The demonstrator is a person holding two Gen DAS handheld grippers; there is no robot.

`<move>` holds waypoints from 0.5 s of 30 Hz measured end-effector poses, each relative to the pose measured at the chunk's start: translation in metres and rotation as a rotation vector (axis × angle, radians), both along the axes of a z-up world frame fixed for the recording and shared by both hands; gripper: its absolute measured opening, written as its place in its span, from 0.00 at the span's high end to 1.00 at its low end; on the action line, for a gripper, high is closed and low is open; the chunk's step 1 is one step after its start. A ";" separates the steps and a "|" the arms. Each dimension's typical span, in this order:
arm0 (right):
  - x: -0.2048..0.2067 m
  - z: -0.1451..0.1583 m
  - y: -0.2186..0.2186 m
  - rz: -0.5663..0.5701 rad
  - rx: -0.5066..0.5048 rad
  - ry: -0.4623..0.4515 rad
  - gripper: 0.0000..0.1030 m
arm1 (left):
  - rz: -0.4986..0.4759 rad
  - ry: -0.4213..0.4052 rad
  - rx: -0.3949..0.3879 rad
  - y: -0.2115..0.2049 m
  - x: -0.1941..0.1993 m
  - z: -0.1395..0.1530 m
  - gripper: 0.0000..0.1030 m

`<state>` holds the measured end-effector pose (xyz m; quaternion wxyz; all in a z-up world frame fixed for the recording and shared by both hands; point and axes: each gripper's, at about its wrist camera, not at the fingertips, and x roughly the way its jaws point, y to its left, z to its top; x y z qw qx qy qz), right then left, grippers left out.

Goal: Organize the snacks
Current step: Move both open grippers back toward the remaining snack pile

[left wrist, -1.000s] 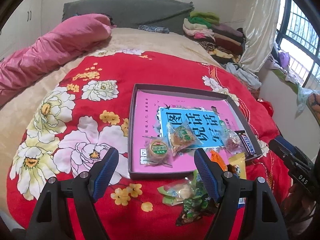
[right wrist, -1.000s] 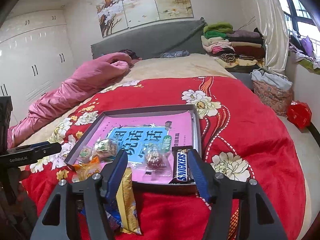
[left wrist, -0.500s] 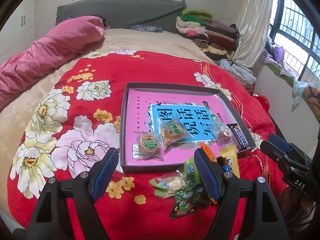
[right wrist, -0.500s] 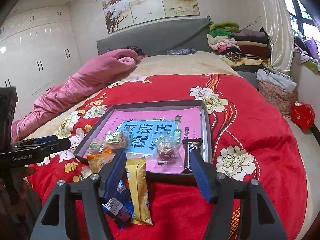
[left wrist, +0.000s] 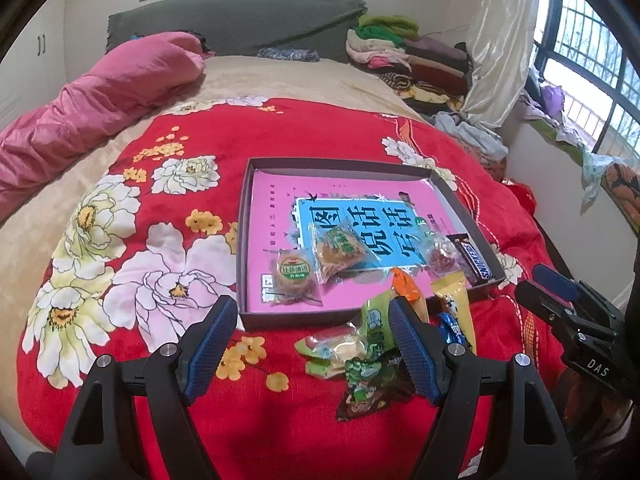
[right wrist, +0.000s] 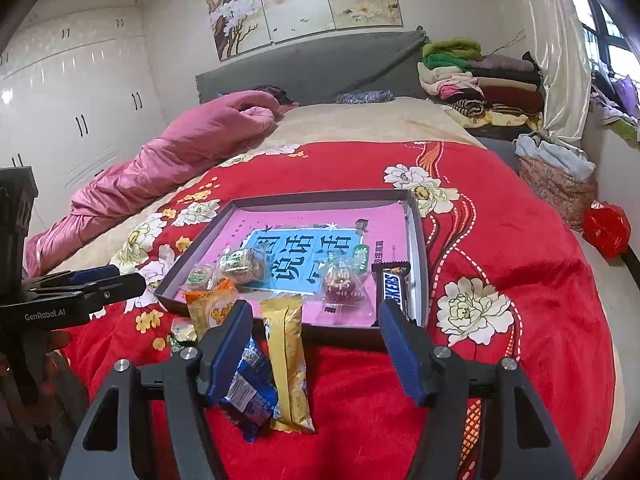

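You see a bed [right wrist: 360, 124] under a red flowered blanket [left wrist: 200, 152], with a pink quilt [right wrist: 180, 148] bunched along its left side. Folded clothes [right wrist: 472, 76] are stacked by the grey headboard [right wrist: 320, 68]. A white wardrobe [right wrist: 80, 100] fills the left wall, and a curtain [left wrist: 500, 40] hangs beside the window [left wrist: 580, 32].

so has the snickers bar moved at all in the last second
No. The snickers bar still lies in the near right corner of the tray, along its right wall and beside the red sweet.
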<state>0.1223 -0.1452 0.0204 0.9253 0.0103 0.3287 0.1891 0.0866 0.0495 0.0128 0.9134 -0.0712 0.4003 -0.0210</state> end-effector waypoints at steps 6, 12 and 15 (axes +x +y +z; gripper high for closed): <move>-0.005 -0.001 0.001 0.004 0.002 0.010 0.37 | -0.014 0.008 0.010 -0.005 -0.005 -0.002 0.23; -0.008 -0.005 0.003 0.016 -0.004 0.034 0.37 | -0.036 0.044 0.001 -0.009 -0.012 -0.011 0.23; -0.011 -0.007 0.004 0.022 -0.009 0.043 0.37 | -0.045 0.061 -0.004 -0.012 -0.015 -0.016 0.23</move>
